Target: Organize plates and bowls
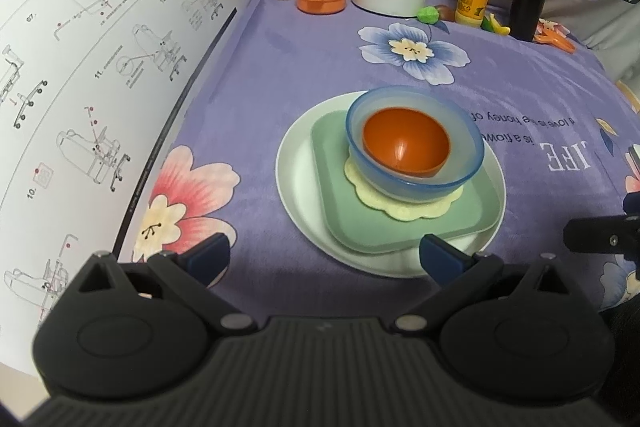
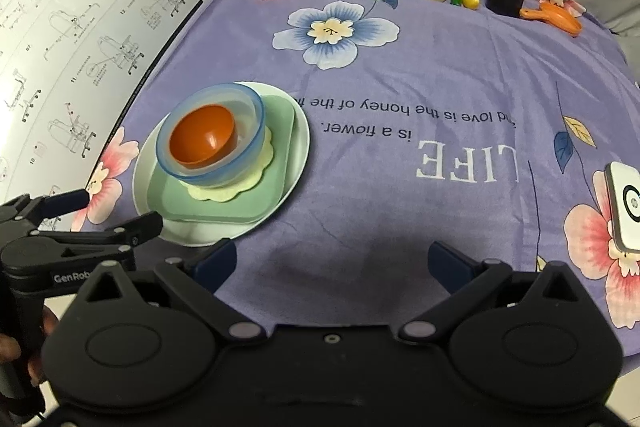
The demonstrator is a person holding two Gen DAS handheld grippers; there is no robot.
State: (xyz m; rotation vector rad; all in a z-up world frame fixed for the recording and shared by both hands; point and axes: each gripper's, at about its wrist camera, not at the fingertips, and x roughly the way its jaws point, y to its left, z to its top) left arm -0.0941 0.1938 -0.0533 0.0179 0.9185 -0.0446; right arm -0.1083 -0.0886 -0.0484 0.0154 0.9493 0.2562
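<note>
Both the left gripper (image 1: 322, 259) and right gripper (image 2: 332, 265) hang with fingers spread wide, grasping nothing. Just beyond the left one, the orange bowl (image 1: 406, 145) sits nested in the blue bowl (image 1: 416, 151), on a scalloped mat (image 1: 400, 205), green square plate (image 1: 340, 203) and white round plate (image 1: 296, 187). The stacking looks finished; any next move would only call for drawing away from the stack.

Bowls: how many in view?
2, nested: orange bowl inside blue bowl, on the plate stack. Another could be hidden beneath.

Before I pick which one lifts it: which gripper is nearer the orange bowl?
Left. The left gripper faces the orange bowl directly; the right gripper sits off to the stack's right.
</note>
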